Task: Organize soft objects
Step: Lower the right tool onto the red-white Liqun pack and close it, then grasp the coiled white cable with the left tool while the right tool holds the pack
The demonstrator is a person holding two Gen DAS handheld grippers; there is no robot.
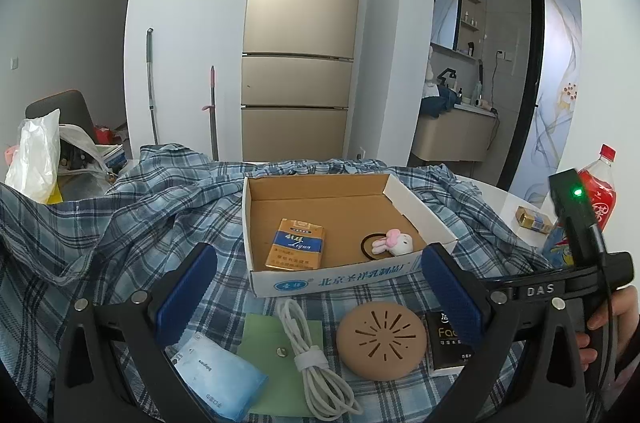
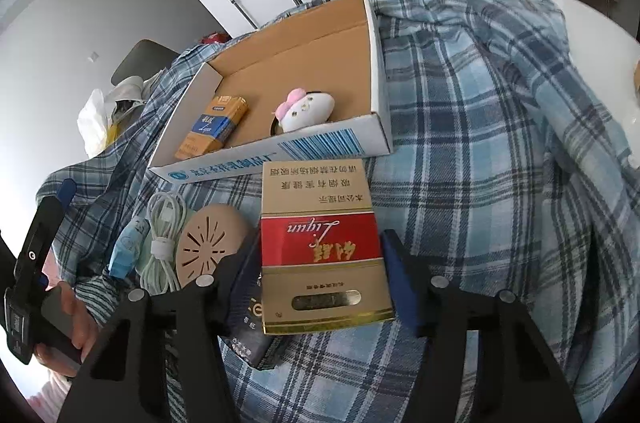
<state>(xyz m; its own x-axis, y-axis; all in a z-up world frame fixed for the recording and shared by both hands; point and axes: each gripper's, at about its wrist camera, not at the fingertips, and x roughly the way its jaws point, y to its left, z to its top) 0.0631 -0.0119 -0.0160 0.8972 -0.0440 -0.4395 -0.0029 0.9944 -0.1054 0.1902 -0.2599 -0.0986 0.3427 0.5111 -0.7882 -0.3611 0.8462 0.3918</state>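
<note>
we see the right gripper (image 2: 320, 263) clamped on a red-and-gold pack (image 2: 320, 247) at 6 o'clock of the cardboard box (image 2: 378, 63), left gripper (image 1: 316, 287) jaws wide, nothing between, plush hair tie (image 1: 394, 242) in the box at 5 o'clock

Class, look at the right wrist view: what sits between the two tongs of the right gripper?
A red and gold cigarette pack lies flat on the plaid cloth between the right gripper's tongs, seen in the right wrist view.

"liqun" on red pack (image 2: 320, 251).
</note>
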